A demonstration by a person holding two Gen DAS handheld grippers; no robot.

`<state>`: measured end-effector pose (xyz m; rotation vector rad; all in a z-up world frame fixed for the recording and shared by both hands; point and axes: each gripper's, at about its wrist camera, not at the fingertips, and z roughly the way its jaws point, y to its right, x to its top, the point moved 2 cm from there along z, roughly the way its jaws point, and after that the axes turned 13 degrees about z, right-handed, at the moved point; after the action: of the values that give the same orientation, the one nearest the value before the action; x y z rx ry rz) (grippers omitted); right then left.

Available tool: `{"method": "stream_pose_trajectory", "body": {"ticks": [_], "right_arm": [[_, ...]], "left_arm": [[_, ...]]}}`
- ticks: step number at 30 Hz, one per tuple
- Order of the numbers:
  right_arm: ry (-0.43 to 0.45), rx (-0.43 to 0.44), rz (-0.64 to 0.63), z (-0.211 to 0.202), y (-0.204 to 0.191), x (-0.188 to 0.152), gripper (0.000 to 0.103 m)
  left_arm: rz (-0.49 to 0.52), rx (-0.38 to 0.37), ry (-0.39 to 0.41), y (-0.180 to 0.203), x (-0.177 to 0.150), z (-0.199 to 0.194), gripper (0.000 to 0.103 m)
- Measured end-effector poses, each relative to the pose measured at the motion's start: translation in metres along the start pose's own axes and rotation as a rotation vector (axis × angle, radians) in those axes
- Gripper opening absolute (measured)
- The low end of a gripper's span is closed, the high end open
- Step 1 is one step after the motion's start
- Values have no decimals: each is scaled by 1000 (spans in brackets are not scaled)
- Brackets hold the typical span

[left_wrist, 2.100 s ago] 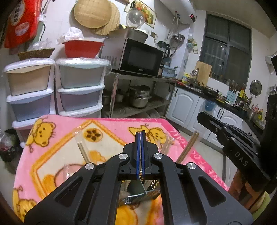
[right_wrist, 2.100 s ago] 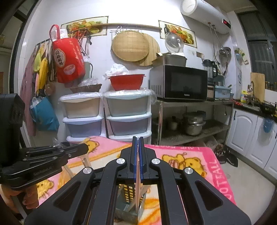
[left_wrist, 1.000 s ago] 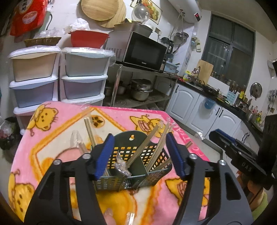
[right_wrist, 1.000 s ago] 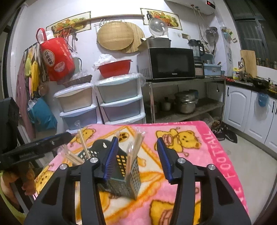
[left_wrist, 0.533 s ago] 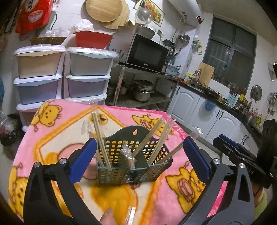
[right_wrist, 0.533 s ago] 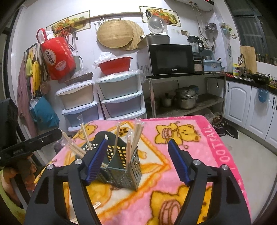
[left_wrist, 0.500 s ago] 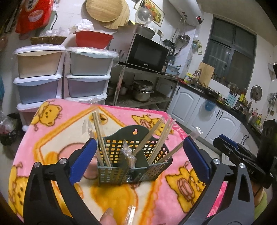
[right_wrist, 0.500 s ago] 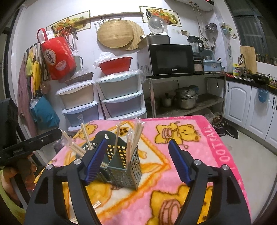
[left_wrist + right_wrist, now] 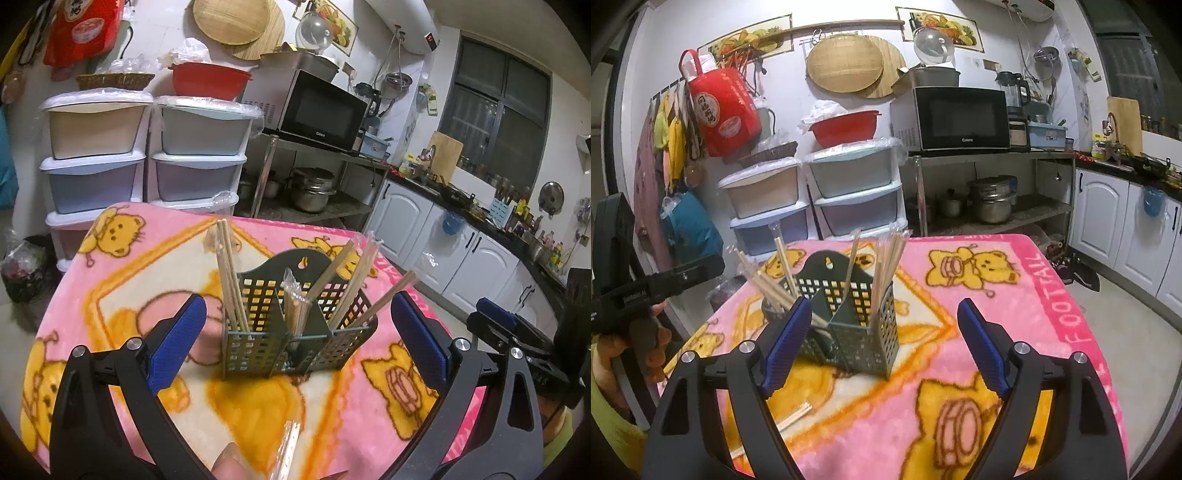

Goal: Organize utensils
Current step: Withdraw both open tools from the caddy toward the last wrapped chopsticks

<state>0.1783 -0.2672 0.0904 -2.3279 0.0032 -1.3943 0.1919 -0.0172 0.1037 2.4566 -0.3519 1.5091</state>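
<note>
A dark green perforated utensil caddy (image 9: 295,332) (image 9: 849,314) stands upright on the pink bear-print blanket (image 9: 122,280) (image 9: 1015,295). Wrapped wooden chopsticks (image 9: 231,273) (image 9: 886,258) lean in its compartments. A loose wrapped pair of chopsticks (image 9: 286,448) (image 9: 792,415) lies on the blanket in front of the caddy. My left gripper (image 9: 295,347) is open wide and empty, facing the caddy. My right gripper (image 9: 882,343) is open wide and empty, just short of the caddy. The left gripper's body (image 9: 657,286) shows at the left of the right wrist view.
Stacked plastic drawers (image 9: 144,158) and a metal shelf with a microwave (image 9: 314,110) and pots stand behind the table. White cabinets (image 9: 461,251) run along the right wall. The table edge drops to the floor on the right.
Both grippers were shut about two seconds ago and have opened wide, pulling back from the caddy. A pair of chopsticks now stands released in the caddy.
</note>
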Motion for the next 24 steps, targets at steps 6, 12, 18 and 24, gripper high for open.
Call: {"method": "stream_pose_trajectory", "body": {"ticks": [6, 12, 18, 24], "right_arm": [[-22, 0, 8, -3, 1, -10, 80], [-44, -4, 9, -3, 3, -18, 80], [-58, -14, 17, -5, 7, -23, 80], [-72, -24, 33, -6, 14, -32, 80]], "left_arm": [[5, -8, -18, 3, -10, -2, 92], [18, -12, -46, 6, -23, -1, 92], [27, -16, -64, 11, -33, 0, 92], [51, -24, -88, 20, -43, 4, 92]]}}
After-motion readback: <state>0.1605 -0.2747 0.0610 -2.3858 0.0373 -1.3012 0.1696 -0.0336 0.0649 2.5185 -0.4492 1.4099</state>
